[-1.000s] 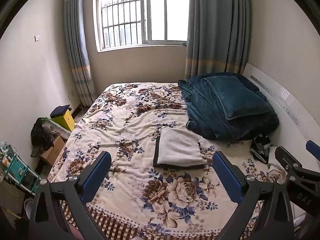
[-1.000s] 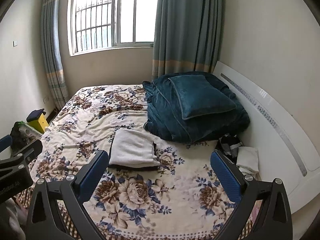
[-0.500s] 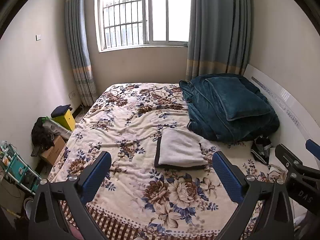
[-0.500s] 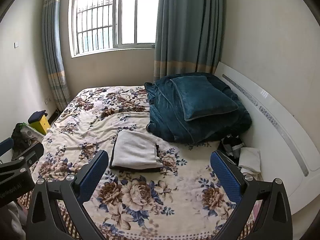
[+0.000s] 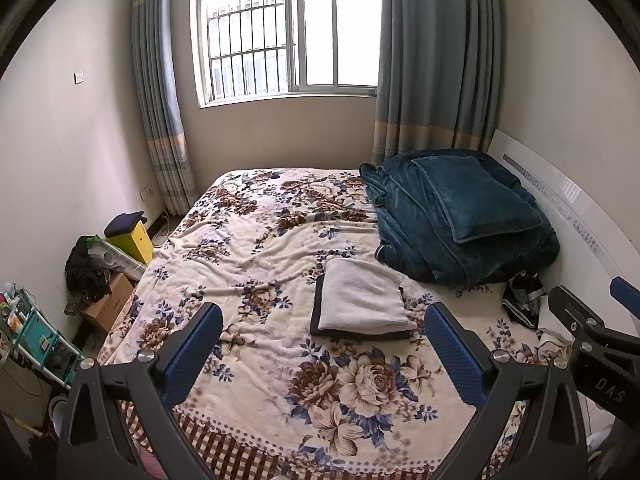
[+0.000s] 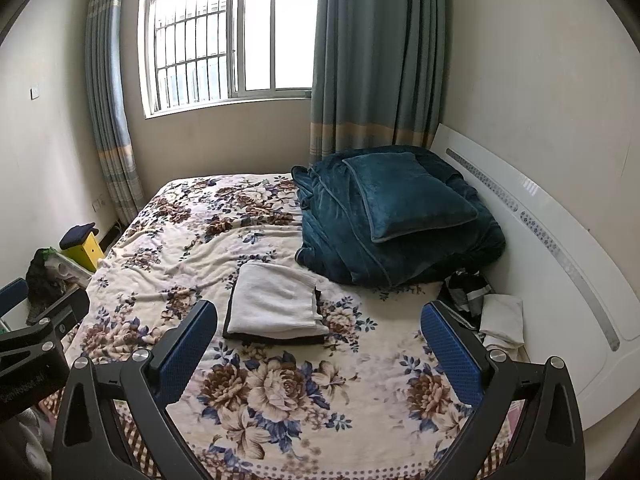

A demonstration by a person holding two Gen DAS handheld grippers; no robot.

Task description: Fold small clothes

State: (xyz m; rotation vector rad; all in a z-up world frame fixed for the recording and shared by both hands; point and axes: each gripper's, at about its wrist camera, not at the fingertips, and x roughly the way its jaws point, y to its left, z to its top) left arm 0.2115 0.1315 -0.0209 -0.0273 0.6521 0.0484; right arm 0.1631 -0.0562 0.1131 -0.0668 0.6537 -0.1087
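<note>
Clothes [image 5: 362, 302] lay folded in a flat stack on the bed [image 5: 256, 248], a white piece uppermost over a dark piece whose edge showed along the left and near sides. The stack sat on the floral blanket [image 5: 348, 384], just in front of a heap of teal bedding [image 5: 460, 224] topped by a teal pillow [image 5: 476, 196]. In the right wrist view the same stack [image 6: 276, 304] lay between and beyond the two fingers.

Left gripper [image 5: 322, 354]: fingers [image 5: 192, 352] spread wide, holding nothing, raised above the near end of the bed and well apart from the stack. Right gripper [image 6: 318, 352]: fingers [image 6: 452, 354] likewise spread wide and empty, above the near end of the bed. Each gripper appeared at the edge of the other's view.

More loose clothes, one dark and striped [image 6: 466, 292] and one white [image 6: 502, 320], lay against the white headboard [image 6: 560, 264] at the right of the bed, apart from the stack.

Behind the bed stood a barred window [image 5: 288, 32] flanked by blue-grey curtains [image 5: 436, 60]. On the floor to the left were a yellow box [image 5: 134, 238], a cardboard box [image 5: 108, 304] and a teal rack [image 5: 38, 336].
</note>
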